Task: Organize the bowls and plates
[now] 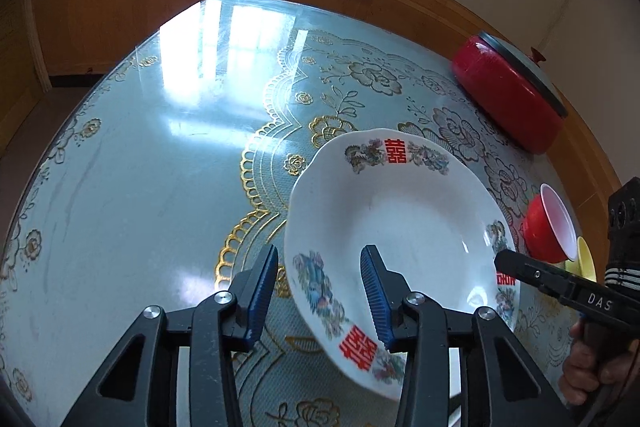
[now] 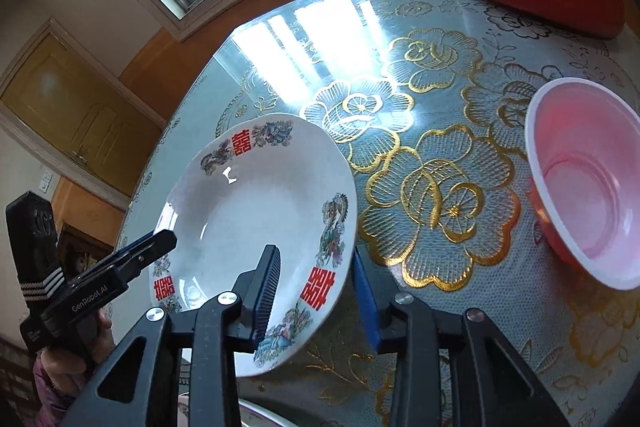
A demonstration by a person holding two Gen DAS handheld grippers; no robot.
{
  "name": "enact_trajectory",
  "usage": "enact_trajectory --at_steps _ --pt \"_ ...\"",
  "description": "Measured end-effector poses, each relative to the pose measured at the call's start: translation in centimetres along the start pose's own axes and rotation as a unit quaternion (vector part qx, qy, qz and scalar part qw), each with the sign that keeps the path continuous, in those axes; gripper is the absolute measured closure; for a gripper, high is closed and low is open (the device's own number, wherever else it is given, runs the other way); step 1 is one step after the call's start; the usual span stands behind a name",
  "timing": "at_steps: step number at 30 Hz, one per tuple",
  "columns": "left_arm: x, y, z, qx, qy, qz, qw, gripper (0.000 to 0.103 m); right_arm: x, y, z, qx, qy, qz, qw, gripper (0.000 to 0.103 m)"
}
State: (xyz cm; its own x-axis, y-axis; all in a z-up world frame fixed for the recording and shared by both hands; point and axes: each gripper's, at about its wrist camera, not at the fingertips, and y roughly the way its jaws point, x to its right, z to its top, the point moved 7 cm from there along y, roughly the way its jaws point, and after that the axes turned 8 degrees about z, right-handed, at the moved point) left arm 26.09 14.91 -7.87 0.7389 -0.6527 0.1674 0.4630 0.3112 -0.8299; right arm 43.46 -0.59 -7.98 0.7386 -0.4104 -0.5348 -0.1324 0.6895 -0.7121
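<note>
Over table (image 1: 120, 187): plate (image 1: 400, 227) tilted, off the surface | left gripper (image 1: 326, 291) spread, straddling near-left rim | right gripper (image 2: 316, 291) spread, straddling right rim | red bowl (image 2: 588, 183) well right of plate, on table | red pot (image 1: 508, 91) at far edge

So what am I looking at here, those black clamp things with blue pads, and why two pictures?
No robot: a person holds a trigger clamp in each hand, each with a camera looking along its jaws. One picture is from the left gripper, the other from the right gripper. Both straddle opposite edges of one white plate, jaws open around its rim, the plate tilted above the table. Beside it stands a red bowl, and further back a red lidded pot.
</note>
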Motion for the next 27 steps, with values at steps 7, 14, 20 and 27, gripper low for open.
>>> enact_trajectory --at_steps 7,14,20,27 --pt "0.2 2.4 0.8 -0.015 0.004 -0.004 0.9999 0.072 -0.2 1.9 -0.3 -0.026 -0.031 -0.008 0.999 0.071" --pt "1.0 3.0 1.4 0.006 0.041 0.033 0.9986 0.063 -0.5 2.2 -0.3 -0.029 -0.050 -0.007 0.998 0.069" --pt "0.8 2.1 0.5 -0.003 0.034 0.021 0.9992 0.071 -0.3 2.0 -0.3 -0.022 -0.045 -0.009 0.999 0.071" --pt "0.5 1.2 -0.8 0.001 0.040 0.024 0.9989 0.071 -0.5 1.7 -1.0 -0.041 -0.056 0.003 0.998 0.074"
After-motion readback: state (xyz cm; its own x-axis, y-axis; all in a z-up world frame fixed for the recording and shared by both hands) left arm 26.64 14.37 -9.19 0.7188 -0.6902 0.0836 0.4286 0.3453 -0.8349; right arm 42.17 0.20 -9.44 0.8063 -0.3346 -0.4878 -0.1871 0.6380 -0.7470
